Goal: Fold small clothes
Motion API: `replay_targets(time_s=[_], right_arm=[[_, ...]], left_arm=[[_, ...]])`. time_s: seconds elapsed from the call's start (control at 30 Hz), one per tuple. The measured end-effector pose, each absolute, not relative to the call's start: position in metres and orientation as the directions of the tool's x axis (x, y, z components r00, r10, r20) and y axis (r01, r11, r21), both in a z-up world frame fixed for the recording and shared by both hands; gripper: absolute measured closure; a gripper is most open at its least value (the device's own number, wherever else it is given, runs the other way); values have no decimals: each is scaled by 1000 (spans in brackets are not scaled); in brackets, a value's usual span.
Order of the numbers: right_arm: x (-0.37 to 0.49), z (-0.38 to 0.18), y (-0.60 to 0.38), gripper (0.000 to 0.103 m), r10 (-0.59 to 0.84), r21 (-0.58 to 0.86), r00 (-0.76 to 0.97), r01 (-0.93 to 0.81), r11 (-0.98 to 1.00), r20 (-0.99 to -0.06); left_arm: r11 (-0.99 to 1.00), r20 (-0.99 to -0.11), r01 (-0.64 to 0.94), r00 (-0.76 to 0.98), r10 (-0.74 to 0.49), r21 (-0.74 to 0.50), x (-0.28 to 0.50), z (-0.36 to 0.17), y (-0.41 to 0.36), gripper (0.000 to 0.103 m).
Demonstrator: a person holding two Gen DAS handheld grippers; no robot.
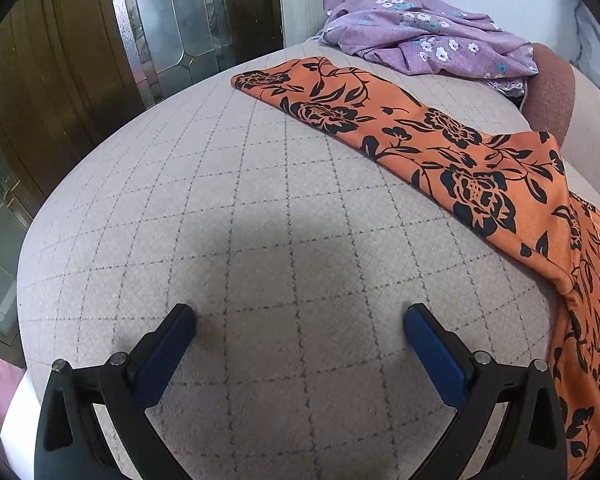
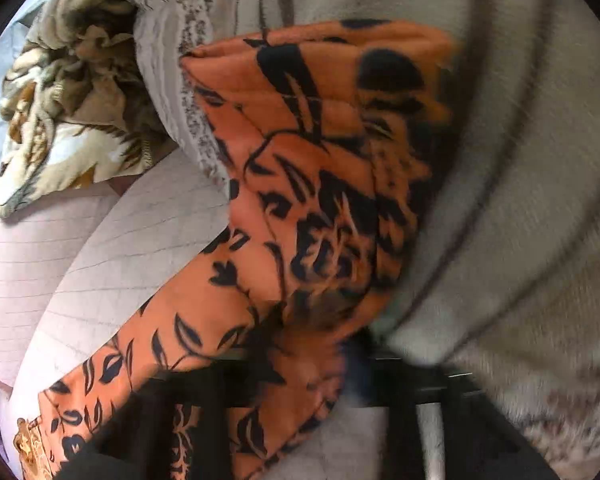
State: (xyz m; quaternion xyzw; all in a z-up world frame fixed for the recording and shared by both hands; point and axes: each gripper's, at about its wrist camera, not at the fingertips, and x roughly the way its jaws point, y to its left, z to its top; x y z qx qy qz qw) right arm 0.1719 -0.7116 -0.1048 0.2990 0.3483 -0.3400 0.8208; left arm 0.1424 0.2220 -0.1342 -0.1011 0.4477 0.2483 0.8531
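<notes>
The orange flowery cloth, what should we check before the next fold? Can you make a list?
1. Right tool shut on the orange flowery cloth: ok, fabric bunches at its tip.
2. Left tool open and empty: ok.
3. Orange flowery cloth lying flat on the checked bed cover: ok in the left view.
4. Purple flowery garment clear of the orange one: ok.
5. Grip on one layer only: cannot tell, blurred.
</notes>
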Motion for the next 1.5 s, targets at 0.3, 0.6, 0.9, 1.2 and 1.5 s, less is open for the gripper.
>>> replay_targets(time_s=[0.3,0.6,0.9,1.2,1.5], right_arm=[[219,23,-593,96,-112,423,842,374,825,-528],[239,-14,-236,74,357,307,727,-208,929,-587],[223,-91,-204,20,285,265,604,-125,956,-744],[244,-99,-292,11,270,404,586,109,908,-764],[253,-81,-385,8,345,580,683,141,802,-643]], left_arm=[[856,-813,-515,477,334,50,143,-135,223,0],[856,-814,-516,478,330,44,143,-135,223,0],[848,-816,-527,470,338,47,145,-135,222,0],[851,-820,-524,472,324,35,144,-135,224,0],[850,-814,-524,475,335,44,143,-135,223,0]])
